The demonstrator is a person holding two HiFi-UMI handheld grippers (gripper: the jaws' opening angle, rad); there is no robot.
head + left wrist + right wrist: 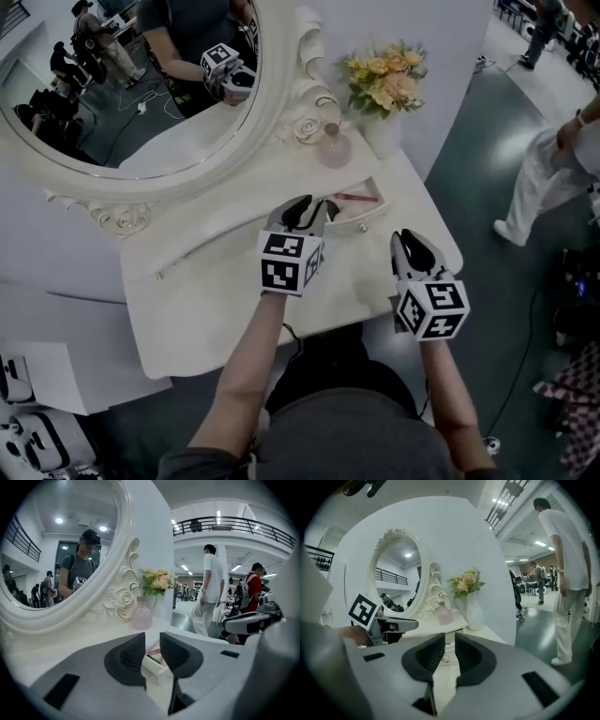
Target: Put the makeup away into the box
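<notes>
Left tongs [314, 202], right tongs [409, 235]: grey bodies, black pads [131, 655], marker cubes [290, 262].

An even, cool indoor light is given by ceiling lamps [218, 516] high above the left gripper [152, 641]; two more are reflected in the mirror [58, 521]. The white table [216, 309] under it is rendered pale, with only faint shadows. A dull sheen is seen on the floor [511, 141] beyond the right gripper [411, 242]. Both gripper views are bent by the wide lens and blackened at the corners, the near jaws being left soft
</notes>
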